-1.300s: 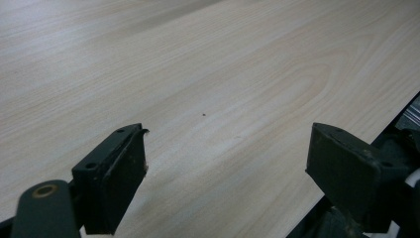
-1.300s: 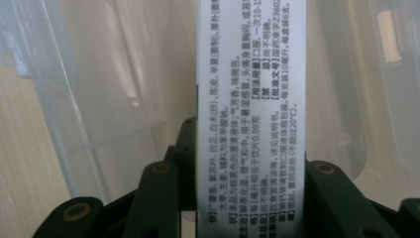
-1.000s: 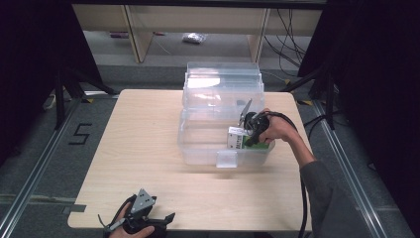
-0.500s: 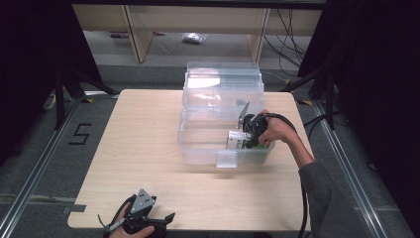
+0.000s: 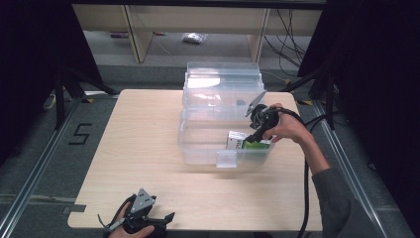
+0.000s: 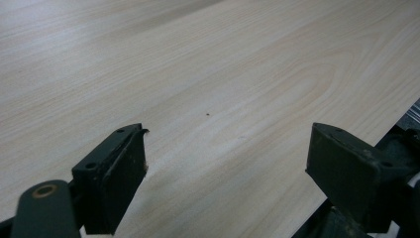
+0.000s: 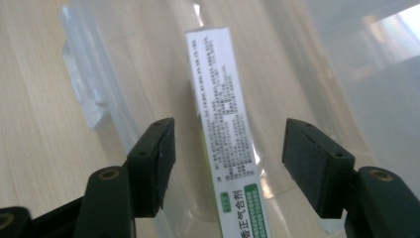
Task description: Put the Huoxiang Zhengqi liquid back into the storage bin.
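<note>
The right gripper [image 5: 251, 137] hangs over the near right corner of a clear plastic bin [image 5: 198, 148], its jaws spread wide and holding nothing. In the right gripper view a white and green carton [image 7: 223, 124] lies on the bin floor below the gap between the jaws, running lengthwise away from the camera, untouched by either jaw. From the high view the carton [image 5: 247, 143] rests just inside the bin's near wall, close to the small clear latch [image 5: 227, 159] on that wall. The right hand [image 5: 287, 126] grips the tool from the right. The left gripper [image 5: 161, 219] rests at the table's [image 5: 143, 144] near edge, jaws wide apart over bare wood.
</note>
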